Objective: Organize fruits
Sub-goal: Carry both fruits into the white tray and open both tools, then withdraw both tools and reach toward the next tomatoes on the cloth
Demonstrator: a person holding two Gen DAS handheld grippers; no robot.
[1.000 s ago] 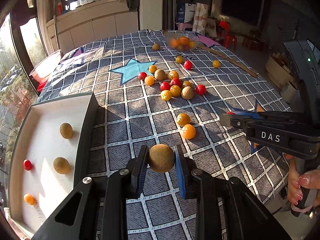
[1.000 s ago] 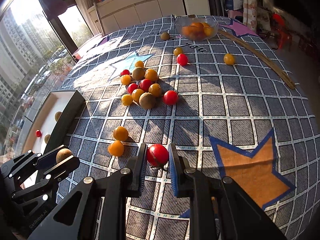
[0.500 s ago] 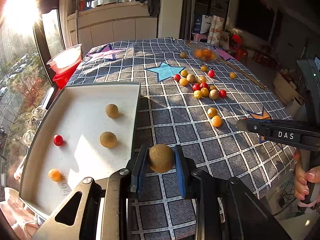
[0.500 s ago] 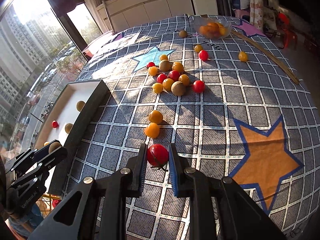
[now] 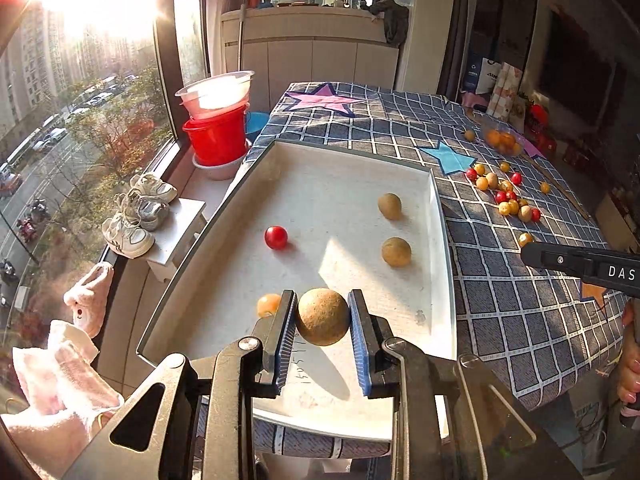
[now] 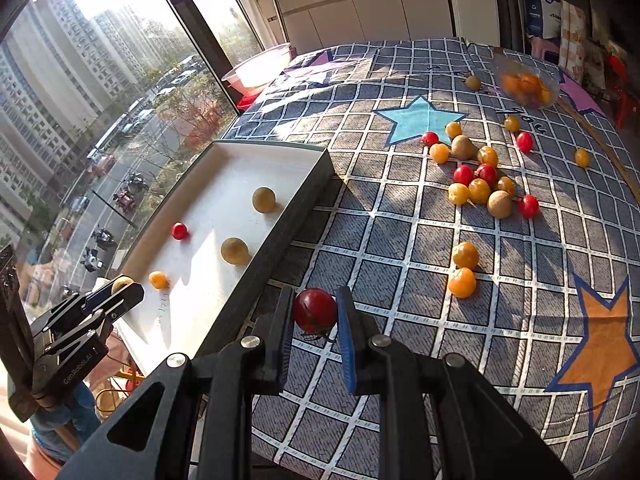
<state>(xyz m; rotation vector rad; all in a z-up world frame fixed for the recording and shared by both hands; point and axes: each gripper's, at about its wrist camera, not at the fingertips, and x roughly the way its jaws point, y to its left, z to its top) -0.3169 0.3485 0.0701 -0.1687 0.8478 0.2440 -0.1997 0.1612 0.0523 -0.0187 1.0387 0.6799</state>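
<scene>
Rough brown round fruit (image 5: 322,317) clamped in left claw (image 5: 322,320), glossy red tomato (image 6: 315,310) clamped in right claw (image 6: 313,322)

low sun through the window (image 5: 92,92), harsh and warm

glare blows out the upper left of the left wrist view; long shadows stripe the checked cloth (image 6: 400,240); fisheye bends edges, corners go dark.

Left gripper (image 5: 322,316) angled downward, blue pads clamped on a brown fruit (image 5: 322,317) — right gripper (image 6: 314,312) likewise tilted down, pinching a red tomato (image 6: 315,310).
</scene>
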